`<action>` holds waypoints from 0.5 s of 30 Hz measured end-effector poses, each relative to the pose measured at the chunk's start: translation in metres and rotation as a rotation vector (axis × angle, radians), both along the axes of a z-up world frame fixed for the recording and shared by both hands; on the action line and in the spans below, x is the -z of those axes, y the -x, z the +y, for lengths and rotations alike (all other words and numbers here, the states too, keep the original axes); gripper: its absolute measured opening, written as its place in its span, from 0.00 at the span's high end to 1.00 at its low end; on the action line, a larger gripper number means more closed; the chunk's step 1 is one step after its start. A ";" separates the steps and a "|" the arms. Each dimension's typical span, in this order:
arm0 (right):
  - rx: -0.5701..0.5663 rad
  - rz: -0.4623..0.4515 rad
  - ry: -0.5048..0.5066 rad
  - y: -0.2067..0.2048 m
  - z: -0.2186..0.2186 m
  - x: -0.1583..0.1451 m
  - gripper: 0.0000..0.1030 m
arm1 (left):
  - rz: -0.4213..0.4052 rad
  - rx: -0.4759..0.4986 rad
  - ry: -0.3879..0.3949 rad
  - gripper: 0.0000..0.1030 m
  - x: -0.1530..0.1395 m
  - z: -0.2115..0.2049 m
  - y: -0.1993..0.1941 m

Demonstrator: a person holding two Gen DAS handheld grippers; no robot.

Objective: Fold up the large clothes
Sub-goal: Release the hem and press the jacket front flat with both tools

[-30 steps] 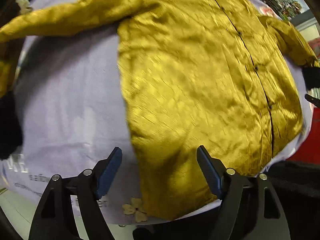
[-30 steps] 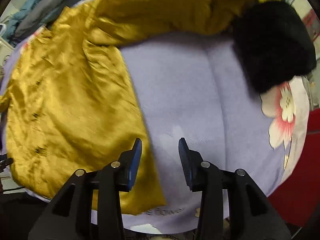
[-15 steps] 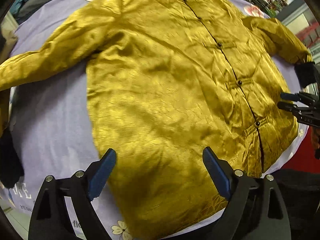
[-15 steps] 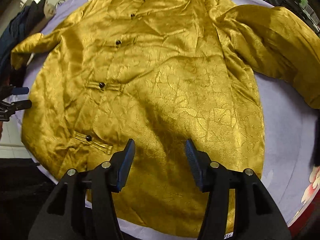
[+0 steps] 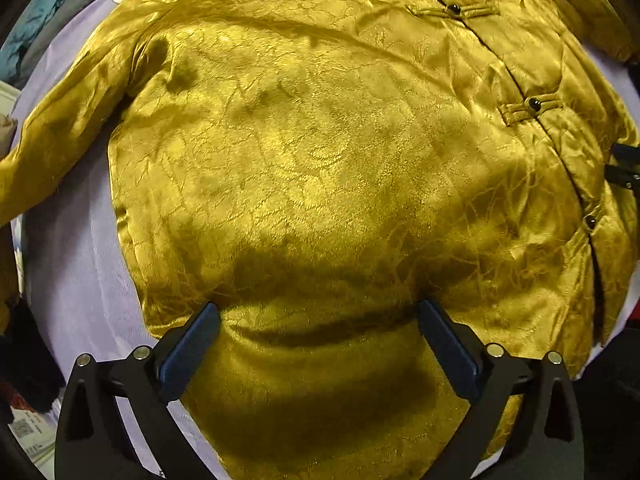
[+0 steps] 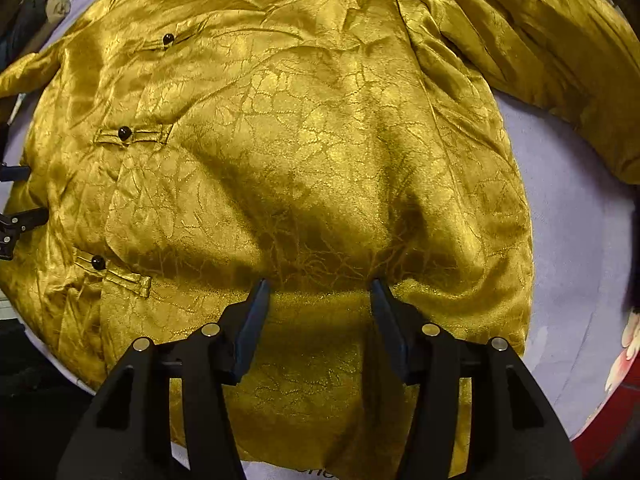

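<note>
A large gold satin jacket (image 5: 320, 152) with black knot buttons lies spread front-up on a lavender cloth (image 5: 76, 264). It also fills the right wrist view (image 6: 304, 152). My left gripper (image 5: 320, 316) is open, low over the jacket's lower left panel, with the fabric between its blue fingers. My right gripper (image 6: 320, 292) is open over the lower right panel, near the hem. Neither holds anything. The right gripper's tips (image 5: 624, 168) show at the right edge of the left view, and the left gripper's tips (image 6: 18, 200) at the left edge of the right view.
The left sleeve (image 5: 56, 132) stretches out to the left and the right sleeve (image 6: 560, 52) to the right. A black fur cuff (image 5: 24, 356) lies at the left edge. The cloth (image 6: 568, 264) has a flower print (image 6: 628, 344) at its right.
Both grippers have come in from the jacket's sides toward its body and dropped lower, close over the lower panels. Both have stayed open.
</note>
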State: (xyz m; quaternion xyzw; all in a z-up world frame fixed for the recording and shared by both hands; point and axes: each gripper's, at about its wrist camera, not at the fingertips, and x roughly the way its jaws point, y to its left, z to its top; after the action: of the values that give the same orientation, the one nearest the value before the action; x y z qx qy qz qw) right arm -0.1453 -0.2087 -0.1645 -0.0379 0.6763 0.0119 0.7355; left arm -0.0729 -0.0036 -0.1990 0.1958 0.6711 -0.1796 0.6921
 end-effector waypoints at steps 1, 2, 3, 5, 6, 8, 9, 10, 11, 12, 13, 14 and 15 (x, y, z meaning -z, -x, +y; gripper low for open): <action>0.001 -0.001 0.007 -0.002 0.001 0.001 0.47 | -0.004 0.000 -0.003 0.05 0.000 0.000 0.000; 0.005 -0.004 0.014 -0.001 0.003 0.001 0.47 | -0.006 -0.007 -0.002 0.05 0.001 0.000 0.001; 0.010 -0.005 0.019 -0.001 0.004 0.002 0.47 | -0.006 -0.019 0.005 0.05 0.002 0.001 0.001; 0.020 0.000 0.032 -0.001 0.009 0.002 0.47 | -0.019 -0.026 0.031 0.05 0.002 0.003 0.001; 0.024 0.006 0.039 -0.001 0.011 0.002 0.47 | -0.031 -0.021 0.042 0.05 0.003 0.004 0.001; 0.034 0.020 0.047 -0.004 0.016 0.002 0.47 | -0.044 -0.011 0.043 0.04 0.002 0.007 0.004; 0.046 0.023 0.045 -0.009 0.025 0.003 0.47 | -0.045 -0.011 0.041 0.04 0.002 0.009 0.003; 0.068 0.022 0.033 -0.010 0.025 0.001 0.46 | -0.046 -0.014 0.037 0.05 0.002 0.009 0.004; 0.090 0.017 0.017 -0.015 0.026 -0.003 0.46 | -0.045 -0.017 0.031 0.05 0.002 0.009 0.006; 0.111 0.009 0.002 -0.021 0.026 -0.007 0.46 | -0.041 -0.017 0.023 0.05 0.002 0.008 0.006; 0.148 -0.012 -0.027 -0.021 0.022 -0.012 0.46 | -0.035 -0.020 0.016 0.05 0.001 0.005 0.006; 0.178 -0.031 -0.048 -0.021 0.018 -0.018 0.46 | -0.025 -0.026 0.008 0.05 0.000 0.005 0.006; 0.214 -0.054 -0.071 -0.020 0.013 -0.023 0.46 | -0.018 -0.035 0.003 0.05 -0.002 -0.005 0.002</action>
State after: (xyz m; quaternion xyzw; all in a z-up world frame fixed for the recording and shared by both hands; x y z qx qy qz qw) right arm -0.1249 -0.1961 -0.1414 0.0604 0.6555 -0.0436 0.7515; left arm -0.0747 -0.0083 -0.1972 0.1844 0.6679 -0.1667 0.7015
